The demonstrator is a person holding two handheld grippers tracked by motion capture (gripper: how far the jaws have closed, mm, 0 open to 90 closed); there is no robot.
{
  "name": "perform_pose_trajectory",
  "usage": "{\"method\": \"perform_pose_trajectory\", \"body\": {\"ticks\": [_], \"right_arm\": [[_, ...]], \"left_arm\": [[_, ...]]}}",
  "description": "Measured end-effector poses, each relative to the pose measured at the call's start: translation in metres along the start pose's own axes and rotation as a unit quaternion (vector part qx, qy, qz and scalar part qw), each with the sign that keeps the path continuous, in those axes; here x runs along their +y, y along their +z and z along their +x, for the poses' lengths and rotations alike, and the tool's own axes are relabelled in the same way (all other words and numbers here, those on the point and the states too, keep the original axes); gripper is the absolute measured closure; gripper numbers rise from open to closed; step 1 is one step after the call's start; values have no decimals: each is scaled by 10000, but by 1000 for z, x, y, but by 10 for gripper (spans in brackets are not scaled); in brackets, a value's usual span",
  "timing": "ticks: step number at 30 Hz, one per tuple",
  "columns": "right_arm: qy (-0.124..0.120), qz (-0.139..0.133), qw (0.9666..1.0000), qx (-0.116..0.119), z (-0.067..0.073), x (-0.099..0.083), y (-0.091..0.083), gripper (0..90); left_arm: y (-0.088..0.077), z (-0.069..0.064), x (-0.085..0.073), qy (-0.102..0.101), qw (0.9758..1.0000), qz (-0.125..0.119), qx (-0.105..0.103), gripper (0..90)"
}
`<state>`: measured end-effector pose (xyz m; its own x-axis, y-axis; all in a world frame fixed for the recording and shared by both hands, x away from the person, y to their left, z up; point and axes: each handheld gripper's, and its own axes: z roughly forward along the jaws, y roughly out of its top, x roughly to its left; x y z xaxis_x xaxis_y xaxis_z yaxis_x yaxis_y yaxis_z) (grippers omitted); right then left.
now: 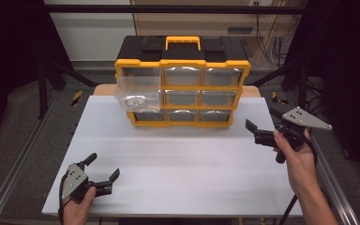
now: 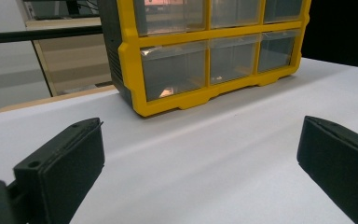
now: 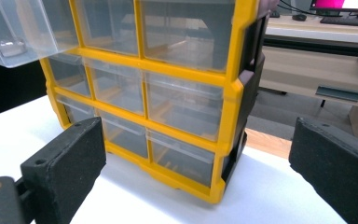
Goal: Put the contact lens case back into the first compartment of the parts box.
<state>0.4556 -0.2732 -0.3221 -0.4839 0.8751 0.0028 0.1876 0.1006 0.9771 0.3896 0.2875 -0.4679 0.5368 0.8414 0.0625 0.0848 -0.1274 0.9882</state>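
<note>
A yellow and black drawer cabinet (image 1: pixel 183 86) with clear drawers stands at the back middle of the white table (image 1: pixel 178 159). Its top-left drawer (image 1: pixel 138 91) is pulled out, with a small pale object inside. My left gripper (image 1: pixel 103 166) rests low at the table's front left, open and holding nothing. In the left gripper view the open jaws frame bare table, with the cabinet (image 2: pixel 214 56) farther off. My right gripper (image 1: pixel 262 119) hovers open to the right of the cabinet. The right gripper view faces the cabinet's corner (image 3: pixel 168 93), with the pulled-out drawer (image 3: pixel 18 32) at the upper left.
Black frame rails run along both sides of the table. A wooden board edge (image 1: pixel 103 89) shows behind the white sheet. A desk with cables (image 1: pixel 272 47) stands beyond the cabinet. Open white surface stretches between the two grippers.
</note>
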Motion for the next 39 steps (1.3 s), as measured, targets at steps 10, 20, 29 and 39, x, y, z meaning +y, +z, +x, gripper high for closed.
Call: {"method": "perform_pose_trajectory", "body": {"ticks": [10,20,29,39], "right_arm": [[-20,4,10000,-34,-3,-13,-5,40],[-4,1,10000,-74,-6,-24,-8,40],[39,25,10000,-71,-7,-36,-9,40],[48,129,9999,-56,-8,-54,-10,38]], "left_arm": [[0,0,0,2,10000,1,3,4],[-1,0,0,-1,10000,-6,13,4],[-1,0,0,5,10000,-1,7,4],[-2,0,0,-14,10000,-7,-12,4]]}}
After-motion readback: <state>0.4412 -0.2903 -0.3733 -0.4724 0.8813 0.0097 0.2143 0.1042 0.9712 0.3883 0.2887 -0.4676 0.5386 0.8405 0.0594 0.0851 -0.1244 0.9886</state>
